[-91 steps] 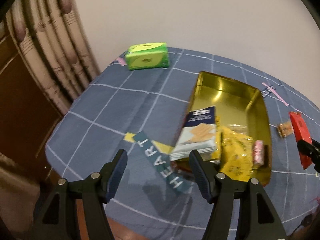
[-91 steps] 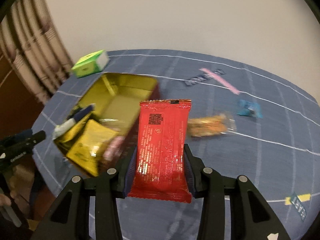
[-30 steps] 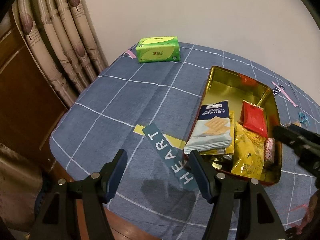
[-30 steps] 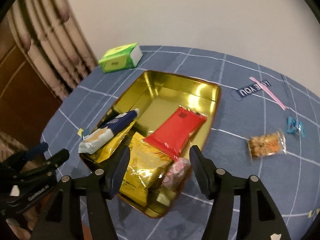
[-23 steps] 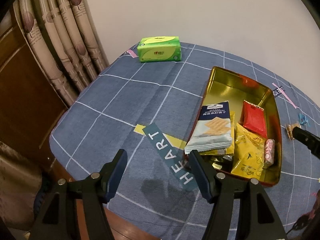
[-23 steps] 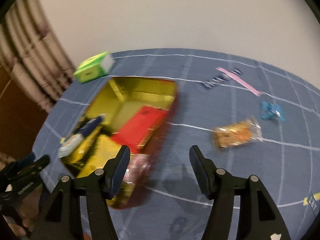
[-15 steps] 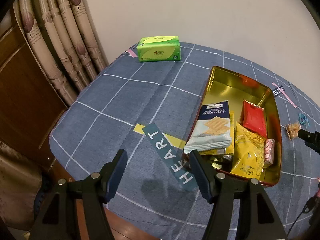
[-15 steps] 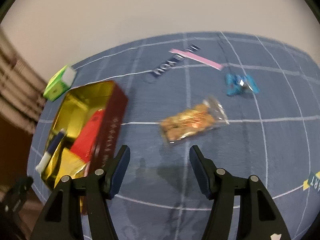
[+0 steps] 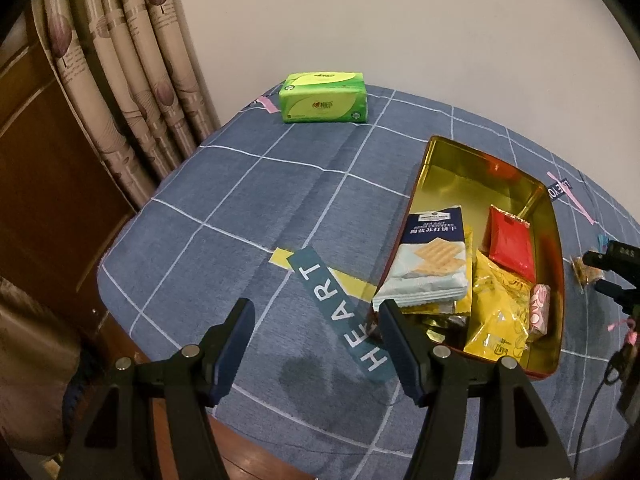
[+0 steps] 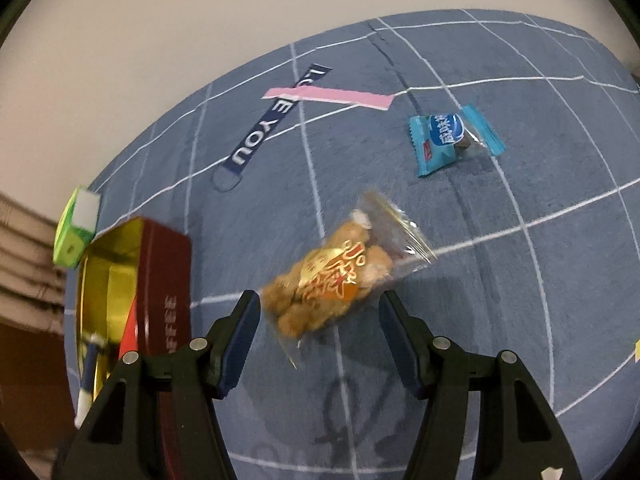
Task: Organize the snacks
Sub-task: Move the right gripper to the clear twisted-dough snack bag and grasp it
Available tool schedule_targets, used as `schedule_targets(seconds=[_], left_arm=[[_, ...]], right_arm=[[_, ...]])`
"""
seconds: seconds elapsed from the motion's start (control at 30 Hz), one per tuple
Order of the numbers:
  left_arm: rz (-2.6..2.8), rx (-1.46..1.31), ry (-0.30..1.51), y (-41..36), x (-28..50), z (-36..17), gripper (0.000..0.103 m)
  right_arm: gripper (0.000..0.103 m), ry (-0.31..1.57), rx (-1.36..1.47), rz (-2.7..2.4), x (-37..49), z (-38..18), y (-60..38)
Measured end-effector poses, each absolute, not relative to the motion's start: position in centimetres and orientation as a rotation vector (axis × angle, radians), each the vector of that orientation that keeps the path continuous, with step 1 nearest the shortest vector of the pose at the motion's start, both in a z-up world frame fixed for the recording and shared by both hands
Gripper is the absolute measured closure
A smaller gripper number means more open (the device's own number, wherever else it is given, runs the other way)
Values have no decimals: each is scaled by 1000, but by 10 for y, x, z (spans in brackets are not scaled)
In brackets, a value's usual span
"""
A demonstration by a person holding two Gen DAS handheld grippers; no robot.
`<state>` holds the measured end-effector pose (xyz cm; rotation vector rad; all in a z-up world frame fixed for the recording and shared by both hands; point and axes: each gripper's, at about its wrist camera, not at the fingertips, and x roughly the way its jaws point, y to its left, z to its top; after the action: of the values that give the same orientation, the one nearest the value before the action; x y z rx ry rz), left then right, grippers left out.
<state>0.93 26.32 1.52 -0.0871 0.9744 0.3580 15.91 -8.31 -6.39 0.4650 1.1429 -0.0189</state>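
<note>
- Gold-lined tin point(image 9: 460, 168), one in all, red on its outer wall, sits on the blue checked tablecloth point(image 9: 240, 208) and holds four visible packets.
- One blue-and-white cracker packet point(image 9: 432, 260) leans over the tin's near left rim; one red packet point(image 9: 510, 246) lies further in; one yellow packet point(image 9: 496, 304) lies beside them; one small pink sweet point(image 9: 538, 308) rests against the right wall.
- Two snacks lie loose on the cloth outside the tin: one clear bag of golden-brown pieces point(image 10: 340, 276) and, well beyond it, one blue-wrapped sweet point(image 10: 448, 140).
- One green tissue pack point(image 9: 322, 96) stands at the far edge of the table, near the curtain point(image 9: 120, 80).
- Left gripper point(image 9: 314, 340) hovers over the cloth by the tin's near corner, fingers parted, nothing between them.
- Right gripper point(image 10: 320, 336) hangs over the clear bag, fingers spread either side of its near end, not pressing it.
</note>
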Motion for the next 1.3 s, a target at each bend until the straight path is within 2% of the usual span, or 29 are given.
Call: schedule_targets(seconds=[0.33,0.4,0.53,0.67,0.73,1.0,1.3], left_arm=[[375,-104,978,266,11,14,37],[376,-107,979,266,11,14,37],[380,-101,977,267,11,14,37],[392,-84,970,265,11,14,37],[396,-73,963,264,11,15,37],[375,1,949,237,12,20,37],[155,80,947,136,46,36,37]], right_arm=[[40,1110,241,-64,186,-67,-55],[43,1089,139,-61,181,-69,-45],[56,1035,44,-45,171,-70,-39],[63,1012,35,-13,164,-71,-43],[63,1001,30,10,157,-70,-47],[63,955,43,76,122,-69,-103],[63,907,38,-8,115,-72,-195]])
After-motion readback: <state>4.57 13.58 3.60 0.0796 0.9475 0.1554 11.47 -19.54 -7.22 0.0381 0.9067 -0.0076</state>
